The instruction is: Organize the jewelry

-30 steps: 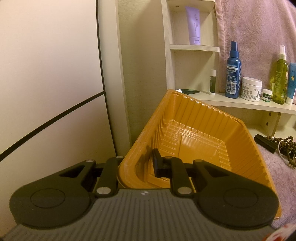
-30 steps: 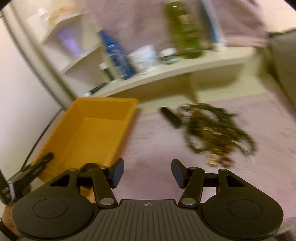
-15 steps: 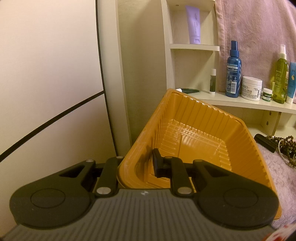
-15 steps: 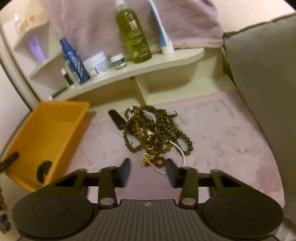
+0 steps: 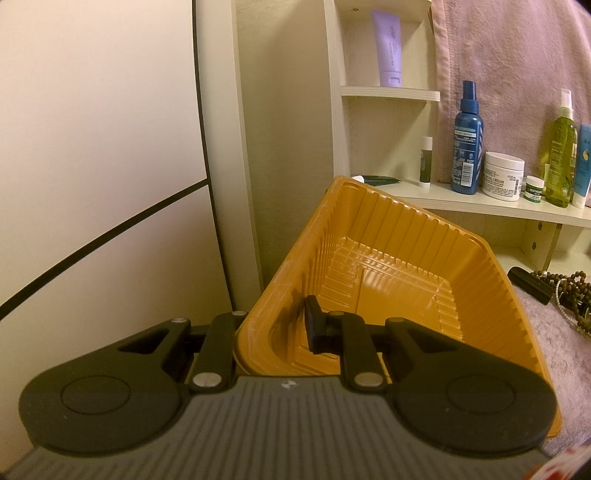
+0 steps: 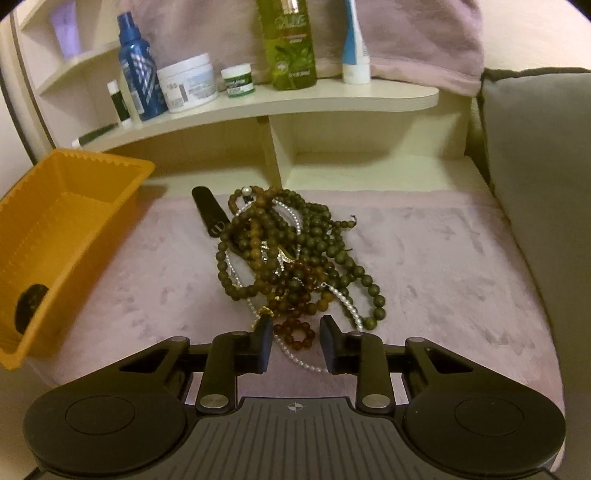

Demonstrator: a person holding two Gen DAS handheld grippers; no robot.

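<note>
Home bedrm/vanity nook, toiletry bottles (image 6: 140,70) & cream jar (image 6: 188,83) on corner shelf (image 6: 295,101), pink towel (image 6: 413,33), cushion (image 6: 539,155)

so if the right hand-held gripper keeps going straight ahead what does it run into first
Probably the small amber bead bracelet, lying just ahead between the open fingers of the right hand-held gripper, at the near edge of the jewelry pile. Its height above the pink cloth is unclear.

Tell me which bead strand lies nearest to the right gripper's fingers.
The small amber bead ring: it lies between the open right gripper fingers, while the dark olive bead strands are heaped farther away.
</note>
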